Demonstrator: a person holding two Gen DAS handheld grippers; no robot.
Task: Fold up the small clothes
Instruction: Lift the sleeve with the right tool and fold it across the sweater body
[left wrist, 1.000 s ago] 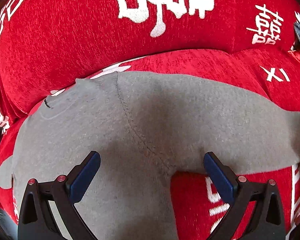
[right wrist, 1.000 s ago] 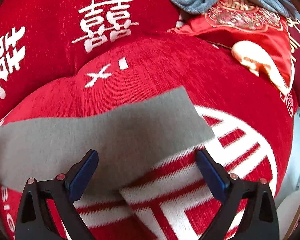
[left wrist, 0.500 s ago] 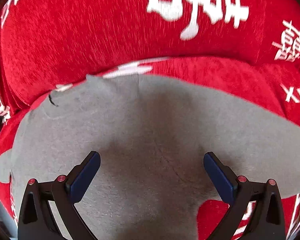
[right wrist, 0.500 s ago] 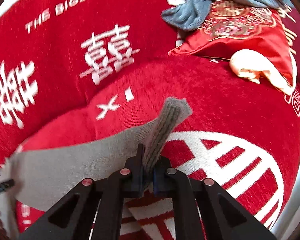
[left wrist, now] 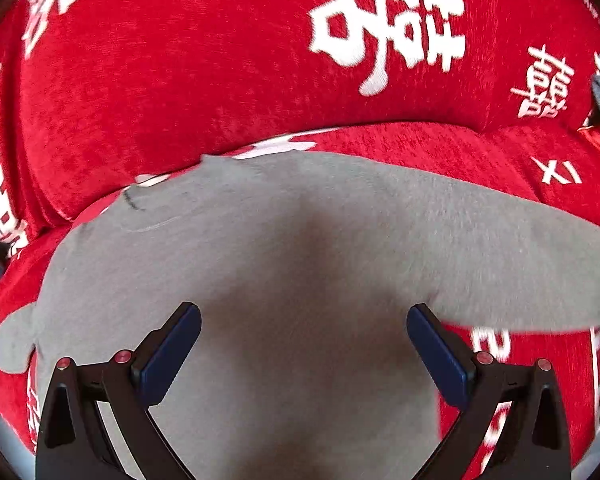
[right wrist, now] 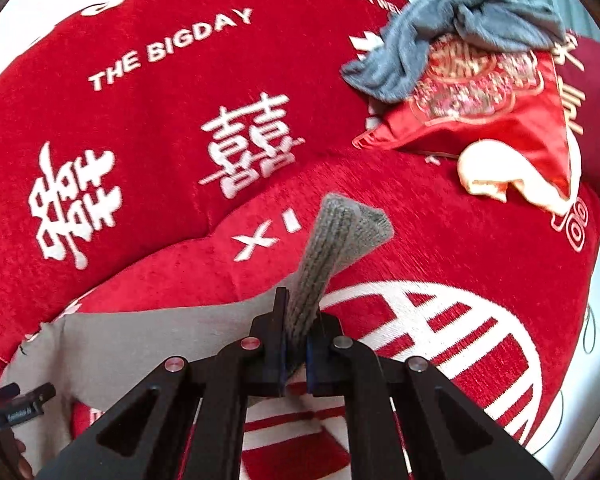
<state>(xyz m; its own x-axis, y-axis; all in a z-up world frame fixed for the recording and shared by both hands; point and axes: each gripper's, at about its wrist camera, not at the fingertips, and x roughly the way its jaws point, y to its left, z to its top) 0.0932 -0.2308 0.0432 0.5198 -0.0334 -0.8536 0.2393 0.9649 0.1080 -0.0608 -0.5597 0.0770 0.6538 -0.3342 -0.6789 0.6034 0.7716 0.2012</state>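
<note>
Right gripper (right wrist: 296, 354) is what I watch first: its jaws are clamped on the ribbed cuff of the grey garment (right wrist: 140, 340), and the pinched cuff stands up past the fingertips. My left gripper (left wrist: 302, 354) hangs with its jaws spread wide over the garment's body, the blue pads (left wrist: 172, 350) pressing on nothing. From the left wrist view I see the grey cloth lying spread on the red sofa cover (left wrist: 180, 80), one sleeve stretching off to the right. Beyond the raised cuff sits the seat's white lettering, then the back cushion. Far right, I see a red embroidered pillow (right wrist: 500, 120) with a blue-grey towel (right wrist: 460, 28) crumpled on top.
</note>
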